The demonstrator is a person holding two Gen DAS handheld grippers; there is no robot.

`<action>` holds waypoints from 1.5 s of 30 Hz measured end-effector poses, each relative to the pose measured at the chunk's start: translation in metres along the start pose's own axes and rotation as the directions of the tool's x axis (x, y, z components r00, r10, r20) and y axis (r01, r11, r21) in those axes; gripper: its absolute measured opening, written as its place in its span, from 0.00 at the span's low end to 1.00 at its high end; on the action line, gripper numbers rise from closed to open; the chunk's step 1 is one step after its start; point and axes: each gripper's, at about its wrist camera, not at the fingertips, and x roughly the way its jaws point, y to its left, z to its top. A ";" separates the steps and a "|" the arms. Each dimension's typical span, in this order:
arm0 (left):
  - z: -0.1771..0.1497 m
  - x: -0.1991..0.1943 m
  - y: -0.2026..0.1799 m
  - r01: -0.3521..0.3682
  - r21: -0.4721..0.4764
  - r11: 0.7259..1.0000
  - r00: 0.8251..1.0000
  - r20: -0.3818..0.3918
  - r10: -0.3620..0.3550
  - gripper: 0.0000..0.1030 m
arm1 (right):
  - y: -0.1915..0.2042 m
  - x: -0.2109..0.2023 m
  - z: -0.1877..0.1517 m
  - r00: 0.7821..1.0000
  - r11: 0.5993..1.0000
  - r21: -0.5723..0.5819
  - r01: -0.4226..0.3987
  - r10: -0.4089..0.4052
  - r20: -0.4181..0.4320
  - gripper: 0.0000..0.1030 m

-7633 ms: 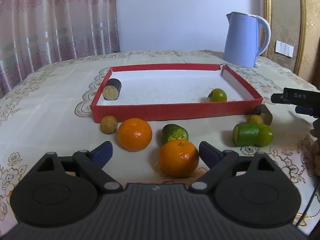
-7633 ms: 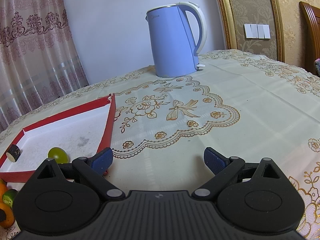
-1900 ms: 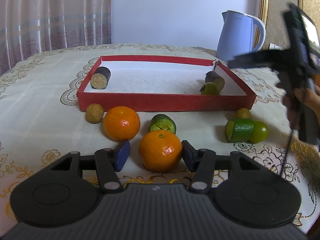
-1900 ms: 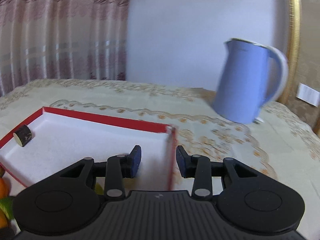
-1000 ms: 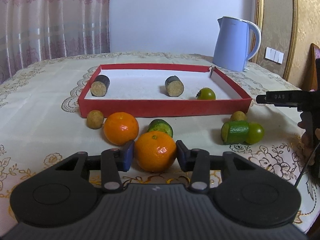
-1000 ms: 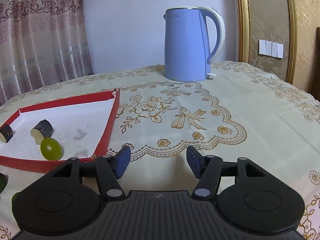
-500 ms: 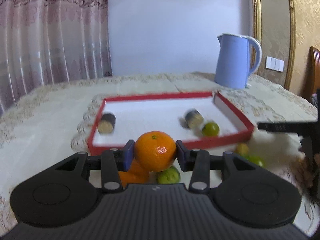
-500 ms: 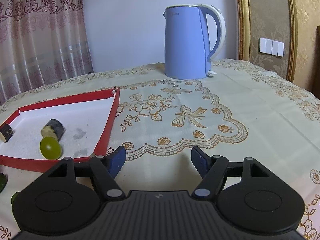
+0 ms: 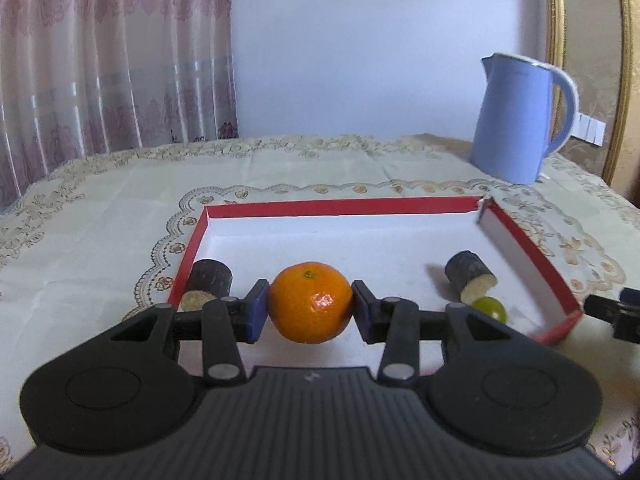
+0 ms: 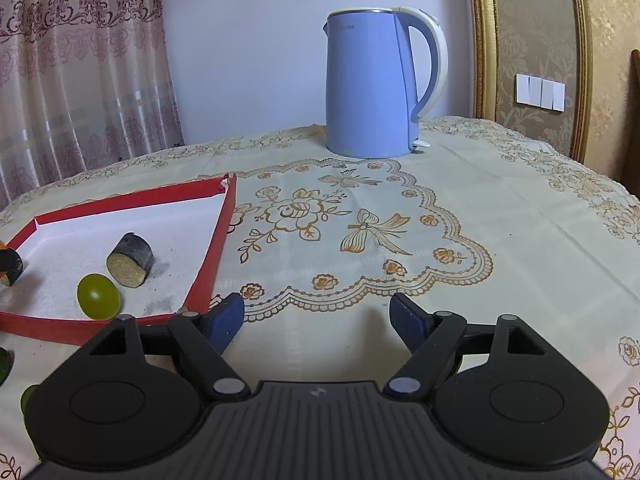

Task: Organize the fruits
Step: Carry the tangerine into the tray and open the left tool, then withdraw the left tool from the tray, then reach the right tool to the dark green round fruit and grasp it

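My left gripper [image 9: 310,312] is clamped on an orange [image 9: 310,307], both blue pads pressed against its sides, and it hangs over the near edge of the red tray [image 9: 340,205] with the white floor showing behind it. The stem end faces up (a small green dot on top).

Inside the tray, a dark cylinder piece [image 9: 209,283] with a pale cut face lies against the left wall, near the front left corner. A second dark cylinder piece [image 9: 469,277] lies toward the right wall, cut face turned to the front, and a green grape [image 9: 489,309] sits just beside it, close to the front right corner. The far right corner of the tray is torn open.

My right gripper [image 10: 318,316] holds nothing: its jaws have just been opening and now stand wide apart over bare tablecloth [image 10: 500,248], just off the tray's front right corner. From that wrist view the grape and the nearer cylinder look to be touching or nearly so; I cannot tell which. A bit of green fruit [image 10: 5,362] shows at the left edge of that view, outside the tray.

A blue kettle [image 10: 372,88] stands on the table beyond the tray's far right corner, well apart from it.
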 end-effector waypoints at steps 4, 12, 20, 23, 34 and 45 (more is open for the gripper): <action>0.001 0.014 0.002 -0.013 -0.003 1.000 1.000 -0.025 0.013 0.39 | 0.000 0.000 0.000 1.000 1.000 -0.001 0.000 0.000 -0.004 0.77; -0.002 0.036 0.004 -0.057 -0.002 0.998 0.994 -0.093 0.057 0.39 | -0.001 0.002 0.000 1.000 1.000 0.003 -0.004 0.004 -0.011 0.77; -0.006 0.021 -0.004 -0.128 0.038 0.991 0.992 0.022 0.127 0.89 | -0.002 0.003 0.000 1.000 1.000 0.010 -0.002 0.002 -0.015 0.78; -0.008 0.010 -0.009 -0.145 0.060 0.988 0.988 0.067 0.141 0.89 | -0.004 0.004 0.001 1.000 1.000 0.016 -0.009 0.009 -0.019 0.78; -0.047 -0.074 0.002 -0.042 -0.019 0.999 0.995 0.092 0.044 0.93 | -0.005 0.004 0.001 1.000 1.000 0.025 -0.016 0.016 -0.025 0.78; -0.085 -0.076 0.018 -0.009 -0.059 0.998 1.000 -0.016 0.008 0.93 | -0.002 -0.001 -0.001 1.000 1.000 0.000 -0.027 0.027 -0.008 0.78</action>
